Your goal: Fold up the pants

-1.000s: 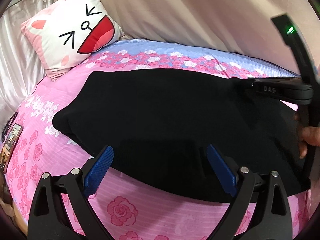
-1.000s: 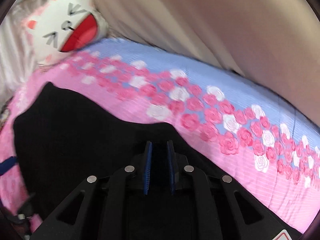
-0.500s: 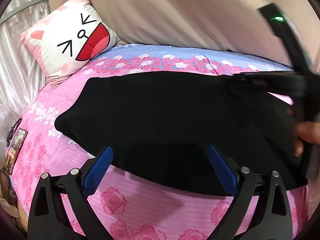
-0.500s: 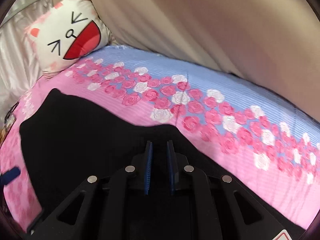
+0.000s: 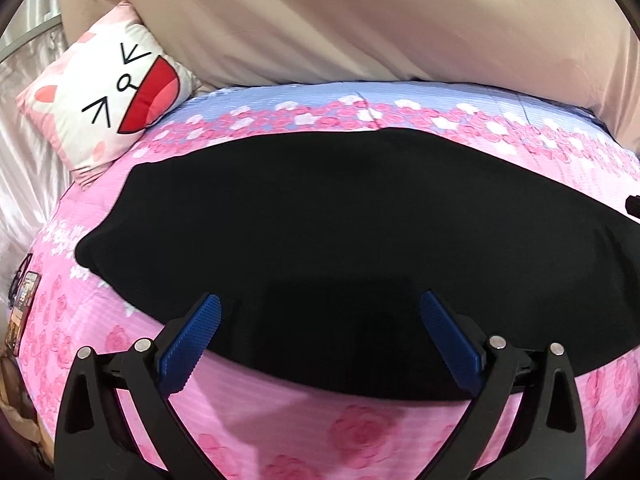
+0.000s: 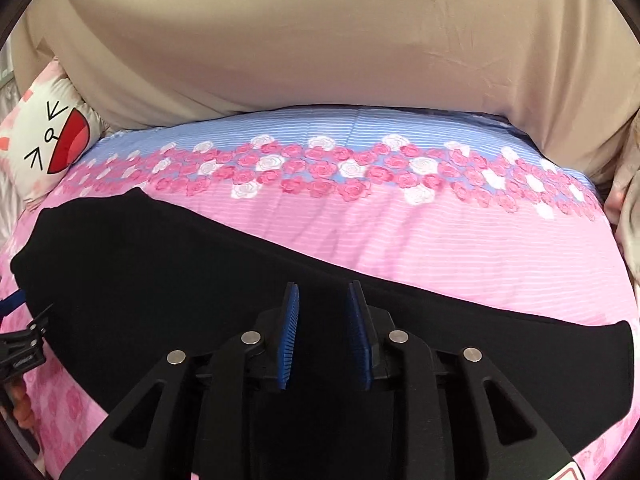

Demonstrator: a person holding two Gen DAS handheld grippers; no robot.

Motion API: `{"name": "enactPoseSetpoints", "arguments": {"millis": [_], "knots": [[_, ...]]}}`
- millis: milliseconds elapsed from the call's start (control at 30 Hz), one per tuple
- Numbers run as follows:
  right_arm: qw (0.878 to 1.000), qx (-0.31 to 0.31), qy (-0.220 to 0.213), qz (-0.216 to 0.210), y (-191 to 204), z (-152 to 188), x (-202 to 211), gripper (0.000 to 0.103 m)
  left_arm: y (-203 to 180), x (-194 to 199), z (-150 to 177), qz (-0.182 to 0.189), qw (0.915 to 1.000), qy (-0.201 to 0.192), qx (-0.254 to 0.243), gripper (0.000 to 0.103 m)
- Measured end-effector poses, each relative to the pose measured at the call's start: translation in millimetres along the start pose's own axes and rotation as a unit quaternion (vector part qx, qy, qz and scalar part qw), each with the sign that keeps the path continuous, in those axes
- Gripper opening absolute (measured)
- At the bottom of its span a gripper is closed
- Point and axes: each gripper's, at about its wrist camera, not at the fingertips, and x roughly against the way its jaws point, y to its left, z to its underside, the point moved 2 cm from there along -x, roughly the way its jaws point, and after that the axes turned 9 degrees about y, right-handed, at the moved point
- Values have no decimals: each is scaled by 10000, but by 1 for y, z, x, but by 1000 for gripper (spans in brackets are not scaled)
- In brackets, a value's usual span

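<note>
The black pants point(image 5: 328, 224) lie flat and folded lengthwise across the pink rose bedsheet point(image 5: 304, 412). My left gripper point(image 5: 320, 312) is wide open above the pants' near edge and holds nothing. In the right wrist view the pants point(image 6: 168, 264) run from the left to the lower right. My right gripper point(image 6: 322, 300) hovers over the pants' far edge with its blue pads a small gap apart and no cloth between them. The left gripper's tip point(image 6: 16, 300) shows at the left edge there.
A white cat-face pillow point(image 5: 108, 100) leans at the bed's far left corner. A beige curtain point(image 6: 320, 40) hangs behind the bed. A phone point(image 5: 22, 312) lies at the sheet's left edge. The bedsheet's blue band point(image 6: 320, 128) runs along the back.
My right gripper let go of the pants, opened slightly and swung right, out of the left wrist view. The left gripper stayed open and drew back a little.
</note>
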Motion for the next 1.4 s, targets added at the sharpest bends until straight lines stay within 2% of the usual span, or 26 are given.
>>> {"name": "enactPoseSetpoints", "arguments": {"millis": [133, 233, 367, 467, 567, 633, 700, 833, 900, 967, 1000, 1100, 1167, 1267, 1400], "knots": [[9978, 440, -21, -492, 33, -14, -3, 26, -3, 1, -1, -89, 9999, 32, 104, 98], [9905, 1045, 39, -891, 87, -35, -16, 26, 7, 4, 4, -115, 9997, 23, 217, 98], [9772, 1761, 238, -1159, 168, -60, -45, 26, 27, 0, 11, -210, 9993, 63, 292, 98], [9686, 1981, 488, -1420, 218, -76, -72, 26, 42, -8, 16, -178, 9991, 175, 351, 98], [9651, 2155, 643, -1342, 253, -87, -96, 26, 54, -15, 18, -7, 9986, 264, 455, 98], [9653, 2264, 759, -1060, 273, -93, -120, 26, 58, -18, 18, 108, 9982, 300, 508, 98], [9671, 2329, 563, -855, 280, -97, -125, 26, 59, -22, 19, 214, 9978, 324, 533, 98], [9705, 2068, 707, -1022, 275, -107, -122, 25, 60, -28, 20, 394, 9966, 355, 634, 98], [9710, 2065, 544, -1076, 270, -102, -107, 25, 59, -28, 20, 447, 9964, 362, 629, 98], [9742, 2058, 371, -854, 264, -100, -101, 25, 59, -28, 20, 449, 9963, 352, 644, 98], [9760, 2028, 416, -681, 260, -101, -109, 23, 58, -28, 20, 437, 9963, 348, 648, 98], [9787, 1688, 553, -1033, 244, -106, -113, 23, 54, -24, 19, 280, 9977, 290, 553, 98], [9820, 1594, 280, -971, 232, -107, -91, 24, 52, -19, 19, 146, 9986, 212, 466, 98], [9869, 1350, -188, -858, 185, -93, -45, 27, 40, -6, 21, -41, 9995, 38, 324, 98], [9949, 771, -285, -579, 94, -57, -12, 28, 14, 7, 20, 72, 9999, -33, 102, 98]]}}
